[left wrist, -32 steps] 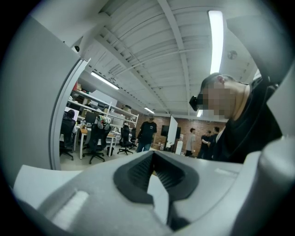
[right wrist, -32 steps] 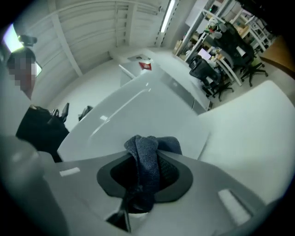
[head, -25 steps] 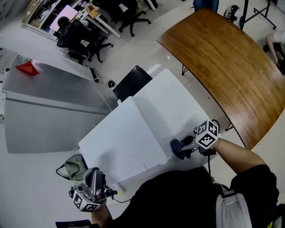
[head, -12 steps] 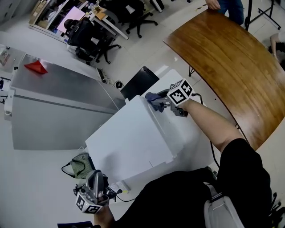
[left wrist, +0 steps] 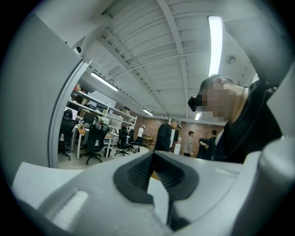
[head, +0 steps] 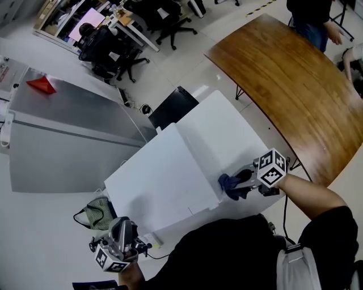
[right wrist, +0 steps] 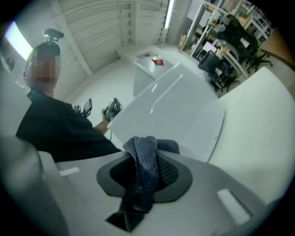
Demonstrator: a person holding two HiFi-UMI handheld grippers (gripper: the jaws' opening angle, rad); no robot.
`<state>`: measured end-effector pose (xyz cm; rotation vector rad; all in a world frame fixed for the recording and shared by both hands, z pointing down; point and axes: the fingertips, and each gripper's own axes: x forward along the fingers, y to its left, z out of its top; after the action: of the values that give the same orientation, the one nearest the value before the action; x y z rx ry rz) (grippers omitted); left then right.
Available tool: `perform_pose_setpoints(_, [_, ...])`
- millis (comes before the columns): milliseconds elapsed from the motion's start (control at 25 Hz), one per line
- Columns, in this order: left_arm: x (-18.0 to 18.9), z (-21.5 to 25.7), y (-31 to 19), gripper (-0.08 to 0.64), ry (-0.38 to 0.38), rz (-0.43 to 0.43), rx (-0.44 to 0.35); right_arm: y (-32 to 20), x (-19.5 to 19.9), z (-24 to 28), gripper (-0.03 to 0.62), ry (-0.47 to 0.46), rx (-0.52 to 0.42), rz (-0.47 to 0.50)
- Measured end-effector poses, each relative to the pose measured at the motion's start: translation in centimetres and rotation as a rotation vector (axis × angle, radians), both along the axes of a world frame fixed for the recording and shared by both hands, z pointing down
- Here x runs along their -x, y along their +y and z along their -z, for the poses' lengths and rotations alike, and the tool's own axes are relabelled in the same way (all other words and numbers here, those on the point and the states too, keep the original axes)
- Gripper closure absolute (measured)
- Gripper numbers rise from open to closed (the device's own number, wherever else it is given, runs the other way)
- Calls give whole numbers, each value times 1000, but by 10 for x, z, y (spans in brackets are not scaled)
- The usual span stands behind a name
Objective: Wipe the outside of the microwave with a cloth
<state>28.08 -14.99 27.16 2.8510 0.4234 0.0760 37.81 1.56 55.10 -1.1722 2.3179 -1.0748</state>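
From above, the white microwave (head: 164, 181) shows as a big box in the middle of the head view. My right gripper (head: 235, 184) is at the near end of the box's right edge, shut on a dark blue cloth (head: 227, 183) that presses against that corner. In the right gripper view the cloth (right wrist: 146, 159) is bunched between the jaws, with the microwave's white top (right wrist: 170, 110) beyond it. My left gripper (head: 122, 227) hangs low at the near left, off the microwave, pointing up. Its jaws (left wrist: 153, 159) are shut with nothing in them.
A curved brown wooden table (head: 295, 85) runs along the right, with a person (head: 309, 17) at its far end. A grey cabinet (head: 68, 130) carrying a red object (head: 42, 85) stands on the left. Office chairs (head: 108, 45) are behind, and a green bag (head: 96, 212) lies on the floor.
Half a second ago the right gripper had the cloth at the far end of the microwave's right edge. It has drawn back to the near end. The left gripper stayed put.
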Motion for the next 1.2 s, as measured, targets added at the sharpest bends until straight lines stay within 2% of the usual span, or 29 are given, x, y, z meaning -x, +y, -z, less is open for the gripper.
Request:
perform_pose_setpoints(160, [8, -6, 3, 555, -33, -2, -1, -79, -131, 25, 508, 131, -117, -276])
perform_pose_setpoints(240, [8, -3, 6, 555, -35, 1, -2, -129, -172, 40, 506, 177, -146, -330])
perform_pose_setpoints(320, [13, -3, 4, 555, -36, 8, -10, -171, -193, 47, 506, 194, -148, -344])
perform_pose_setpoints(400, [22, -2, -2, 555, -27, 23, -18, -194, -191, 48, 506, 188, -140, -317])
perform_pose_setpoints(480, [28, -1, -6, 555, -16, 36, -20, -187, -175, 48, 520, 164, -146, -273])
perform_pose_setpoints(560, [38, -5, -15, 555, -5, 42, -30, -157, -145, 53, 520, 155, -167, -202])
perform_pose_setpoints(680, [38, -9, -15, 555, -5, 29, -32, -91, -72, 58, 518, 188, -176, -67])
perform_pose_setpoints(840, [27, -7, -7, 555, 2, 2, -19, -2, 25, 47, 511, 137, -79, 71])
perform_pose_setpoints(920, [24, -7, -7, 555, 9, -6, -16, 19, 49, 39, 509, 100, -54, 116])
perform_pose_setpoints(960, [20, -5, -4, 555, 12, -12, -12, 20, 46, 38, 508, 83, -64, 107])
perform_pose_setpoints(1000, [15, -3, 0, 555, 15, -17, -6, 15, 29, 40, 508, 65, -89, 56])
perform_pose_setpoints(1120, [13, 5, 7, 555, 19, -18, 1, -36, -77, 61, 508, 58, -192, -227])
perform_pose_setpoints(1200, [23, 0, 3, 555, -2, -5, -5, -89, -136, 76, 506, 84, -235, -312])
